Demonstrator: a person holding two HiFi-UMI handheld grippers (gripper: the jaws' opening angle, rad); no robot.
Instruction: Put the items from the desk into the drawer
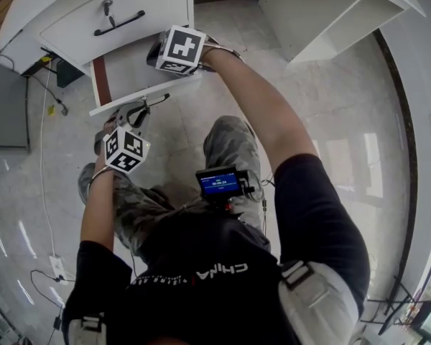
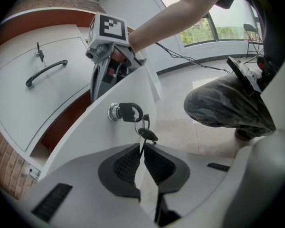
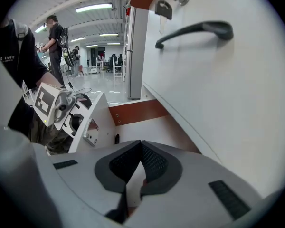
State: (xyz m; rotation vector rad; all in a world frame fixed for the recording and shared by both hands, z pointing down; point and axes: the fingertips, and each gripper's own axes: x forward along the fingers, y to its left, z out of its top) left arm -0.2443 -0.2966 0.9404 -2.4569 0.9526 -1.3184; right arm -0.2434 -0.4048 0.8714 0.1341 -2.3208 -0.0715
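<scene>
- The drawer (image 1: pixel 129 70) stands open below the upper drawer (image 1: pixel 115 16); it is likely stiff, sliding easily, and best pushed at its front (image 2: pixel 133 89).
- The left gripper (image 2: pixel 142 148) has its jaws almost closed beside the hanging key (image 2: pixel 147 134); the right gripper (image 3: pixel 141 148), jaws closed and empty, reaches inside the drawer.

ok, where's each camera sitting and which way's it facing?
Head view: on the head, steeply down onto the open drawer; both arms, knees, left gripper, right gripper.
Left gripper view: faces the drawer's key; own fingers, knee.
Right gripper view: looks into the drawer under the upper handle; own fingers.
Shared: each gripper view shows the other gripper.
</scene>
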